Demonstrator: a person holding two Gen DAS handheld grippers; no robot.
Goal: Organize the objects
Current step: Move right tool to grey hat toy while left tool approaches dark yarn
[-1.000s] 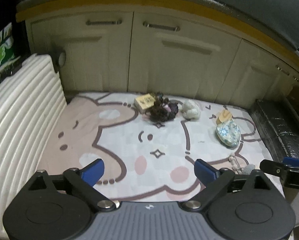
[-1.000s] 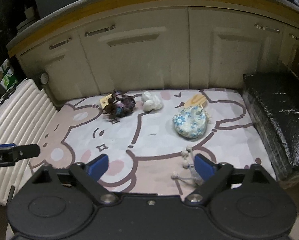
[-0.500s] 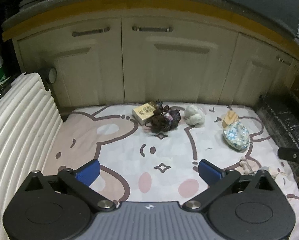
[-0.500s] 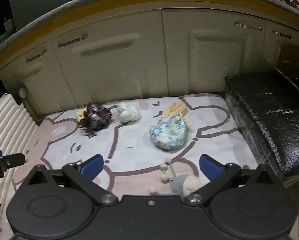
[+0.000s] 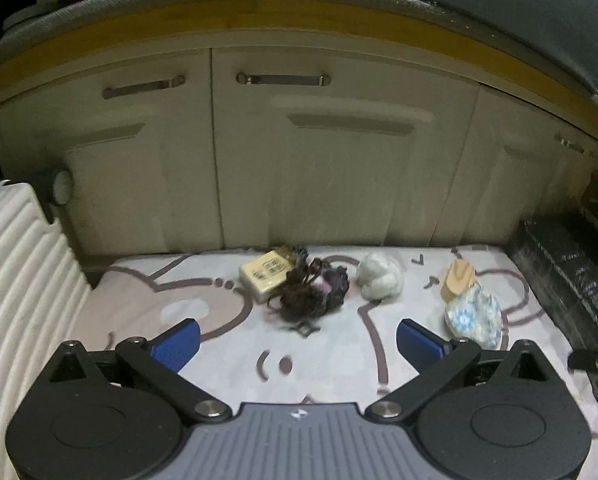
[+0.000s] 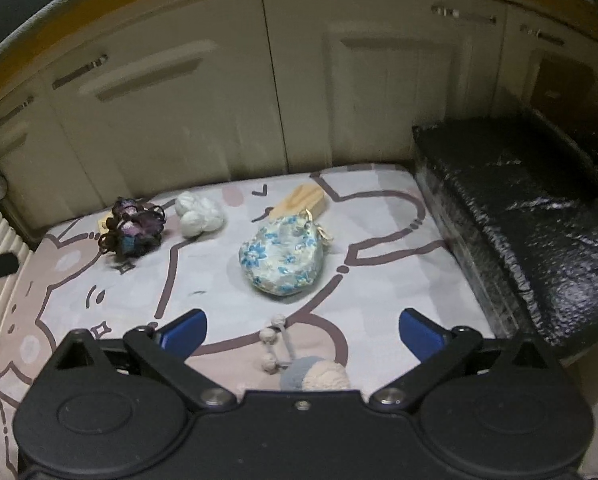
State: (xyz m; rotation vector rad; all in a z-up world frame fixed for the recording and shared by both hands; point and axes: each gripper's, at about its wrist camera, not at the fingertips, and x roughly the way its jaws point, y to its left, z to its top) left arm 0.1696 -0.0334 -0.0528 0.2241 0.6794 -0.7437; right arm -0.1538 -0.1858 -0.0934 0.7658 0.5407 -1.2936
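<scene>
With both sets of fingers spread wide and holding nothing, left gripper (image 5: 297,338) and right gripper (image 6: 302,330) hover above cartoon-print mat (image 6: 379,292). Pom-pom item (image 6: 313,374) with beaded cord lies just under right gripper. Floral pouch (image 6: 283,254) sits mid-mat, touching wooden piece (image 6: 301,200). Dark tangle (image 5: 313,290) touches beige box (image 5: 265,274); white bundle (image 5: 380,275) beside them. Risk: cord snags fingers; soft pouch deforms, slips; tangle drags box.

Both grippers have moved forward: the dark tangle (image 5: 313,290) and floral pouch (image 6: 282,255) loom closer.
</scene>
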